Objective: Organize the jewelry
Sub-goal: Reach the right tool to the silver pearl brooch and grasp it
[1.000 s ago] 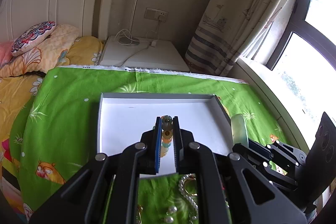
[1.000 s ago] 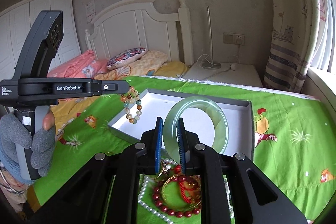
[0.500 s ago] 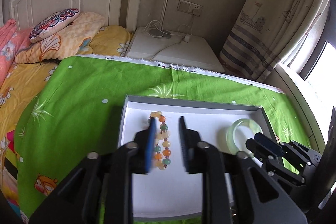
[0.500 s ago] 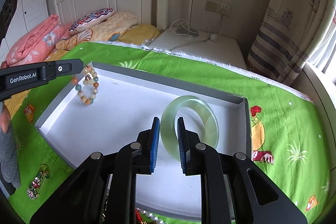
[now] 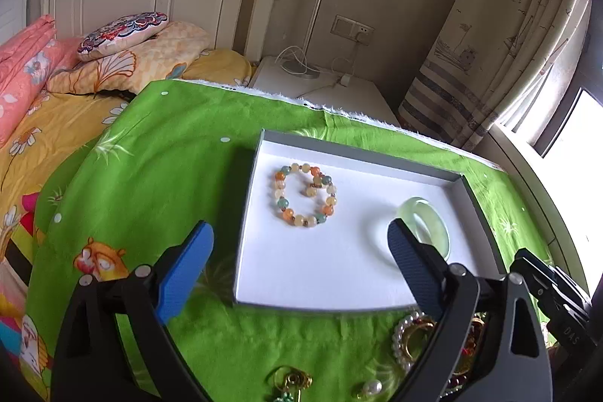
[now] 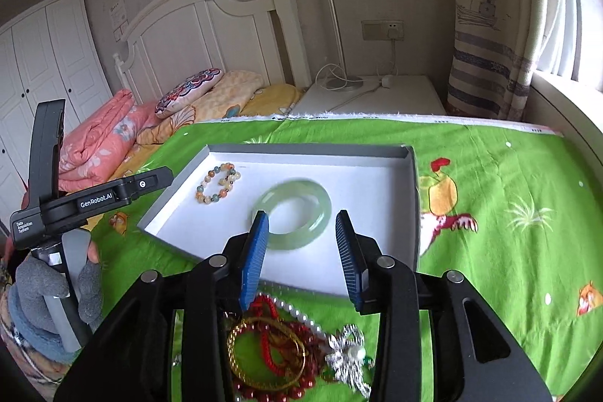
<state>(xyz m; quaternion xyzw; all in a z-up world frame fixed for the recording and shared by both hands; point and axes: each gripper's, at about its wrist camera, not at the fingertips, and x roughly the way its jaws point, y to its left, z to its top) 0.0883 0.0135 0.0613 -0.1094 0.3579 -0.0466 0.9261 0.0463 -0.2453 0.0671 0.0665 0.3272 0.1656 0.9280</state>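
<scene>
A shallow white box with grey walls lies on the green cloth. In it lie a multicoloured bead bracelet at the left and a pale green jade bangle at the right. My left gripper is open and empty above the box's near part. My right gripper is open and empty just above the bangle's near side. A pile of loose jewelry lies in front of the box: a red bead string and gold bangle, a pearl strand, a silver brooch.
The green cloth covers the bed. Pillows and a pink quilt lie at the left by the white headboard. A white nightstand with a lamp stands behind. Curtains and a window are on the right. A gold trinket lies at the near edge.
Both grippers have opened and let go: the bead bracelet and the jade bangle now lie flat in the box. Both grippers have drawn back and up a little.
</scene>
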